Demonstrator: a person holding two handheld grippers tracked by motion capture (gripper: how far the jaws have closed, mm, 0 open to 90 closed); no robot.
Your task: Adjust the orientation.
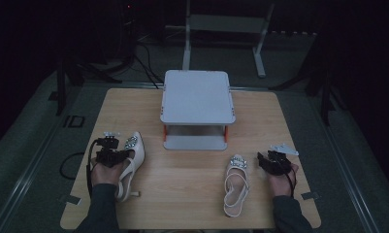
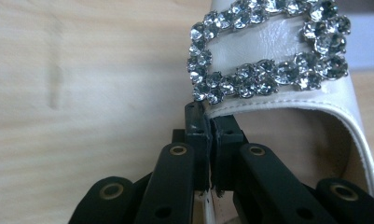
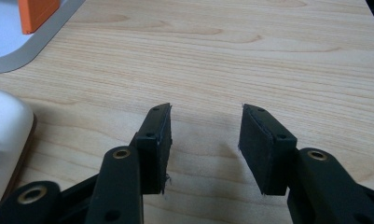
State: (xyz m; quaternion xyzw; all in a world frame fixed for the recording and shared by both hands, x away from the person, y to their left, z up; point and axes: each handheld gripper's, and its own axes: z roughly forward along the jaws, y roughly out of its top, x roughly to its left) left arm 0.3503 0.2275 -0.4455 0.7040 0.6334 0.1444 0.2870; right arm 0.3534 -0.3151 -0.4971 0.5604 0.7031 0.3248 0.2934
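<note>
The person's left tongs (image 1: 118, 154) are pinching the side edge of a cream slingback shoe (image 1: 132, 162), just behind its rhinestone buckle (image 2: 268, 51). In the left gripper view the two black jaws are pressing together on the shoe's upper rim, with the glittering buckle sitting right above them. That shoe is lying at the near left of the wooden counter (image 1: 192, 194), toe pointing away from the person and heel toward the near edge. The right tongs (image 1: 264, 161) are hovering over bare wood at the near right, jaws standing moderately apart with nothing between them. A second cream shoe (image 1: 236, 184) is lying just beside them, toward the middle of the counter, toe pointing away too. A small grey two-tier stand (image 1: 197, 97) with orange posts is sitting at the far middle of the counter, well apart from both shoes.
</note>
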